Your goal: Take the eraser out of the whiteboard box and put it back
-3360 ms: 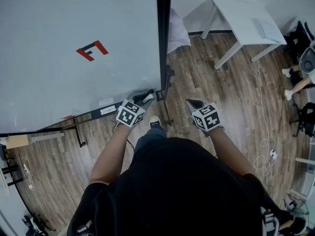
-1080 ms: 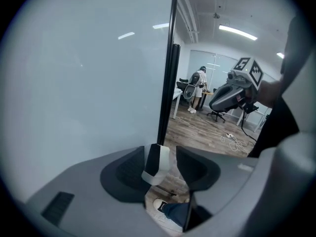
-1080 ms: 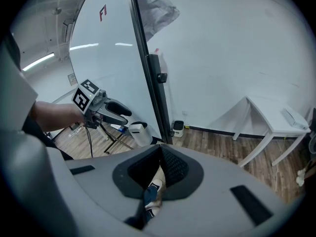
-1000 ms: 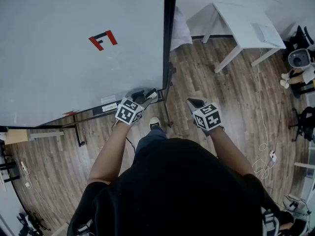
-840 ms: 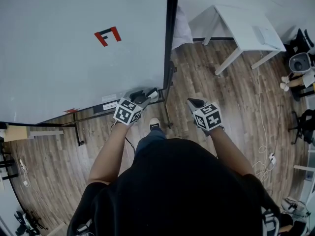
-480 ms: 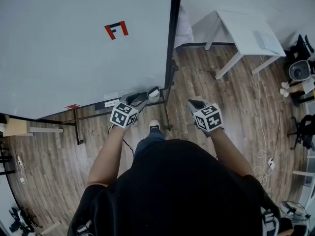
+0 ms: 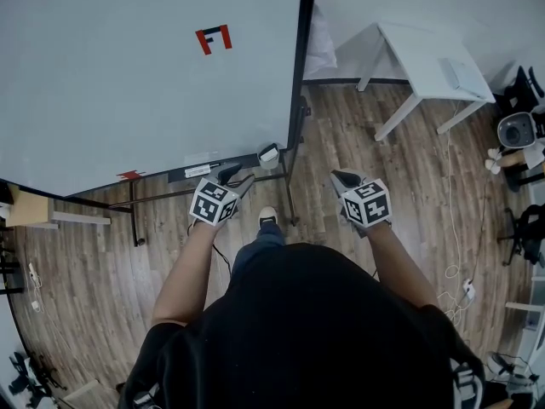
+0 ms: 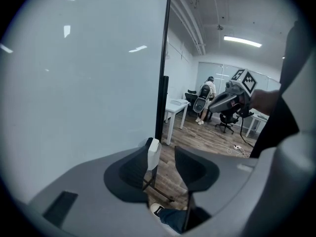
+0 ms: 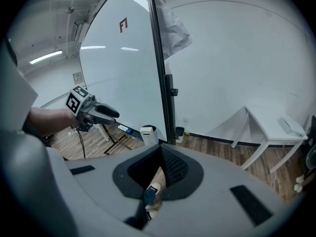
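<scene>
**White box on the tray corner, neither gripper touching it**

White little whiteboard box sits at the right end of the tray under the whiteboard, right by the black frame post. In the right gripper view you can see a dark bit in its top. I think that's the eraser sitting inside, but it's too small to be sure.

Left gripper is near the box but clear of it, pointing down at an angle toward the tray. In its own view the left gripper has its jaws apart and closing. The only thing in the gap is floor, and the box shows past the tip of one jaw rather than between them.

Right gripper is well off to the side over the wood floor, away from the board. In its own view the tips of the right gripper meet. Only a sliver of floor and a shoe shows through lower down, so it's holding nothing.

Other stuff: a marker lies further along the tray, there's a red and black mark up on the board, and a white table stands by the wall.
</scene>
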`<state>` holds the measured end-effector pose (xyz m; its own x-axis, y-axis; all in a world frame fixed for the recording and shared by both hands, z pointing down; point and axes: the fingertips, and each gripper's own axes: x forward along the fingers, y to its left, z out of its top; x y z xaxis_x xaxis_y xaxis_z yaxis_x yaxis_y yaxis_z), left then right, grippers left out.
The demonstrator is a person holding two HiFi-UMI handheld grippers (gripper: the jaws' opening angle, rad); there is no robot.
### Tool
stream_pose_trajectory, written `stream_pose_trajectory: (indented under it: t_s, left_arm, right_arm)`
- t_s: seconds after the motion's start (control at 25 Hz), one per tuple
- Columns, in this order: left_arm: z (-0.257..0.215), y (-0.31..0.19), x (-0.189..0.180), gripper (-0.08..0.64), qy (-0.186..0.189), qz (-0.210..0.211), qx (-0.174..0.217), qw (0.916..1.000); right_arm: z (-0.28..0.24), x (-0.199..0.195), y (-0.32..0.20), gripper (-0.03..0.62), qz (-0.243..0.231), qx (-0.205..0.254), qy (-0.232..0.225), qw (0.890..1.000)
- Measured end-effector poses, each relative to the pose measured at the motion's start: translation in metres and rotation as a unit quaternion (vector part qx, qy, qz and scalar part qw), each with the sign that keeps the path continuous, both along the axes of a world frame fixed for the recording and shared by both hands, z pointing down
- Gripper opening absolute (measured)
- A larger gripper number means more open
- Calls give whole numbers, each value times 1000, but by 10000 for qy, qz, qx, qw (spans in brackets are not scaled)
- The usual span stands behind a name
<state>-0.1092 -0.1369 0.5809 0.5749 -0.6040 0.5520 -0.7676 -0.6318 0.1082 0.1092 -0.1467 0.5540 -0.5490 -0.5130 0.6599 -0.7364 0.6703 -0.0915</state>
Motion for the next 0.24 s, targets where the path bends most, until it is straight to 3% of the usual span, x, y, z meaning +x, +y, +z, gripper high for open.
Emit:
stream_pose_trajectory:
  t_s: [0.24]
  left_arm:
    - [-4,17,6,155,-5,37,52,10000]
  right_arm:
    - [-10,7,5,-3,98,122,-71,9999]
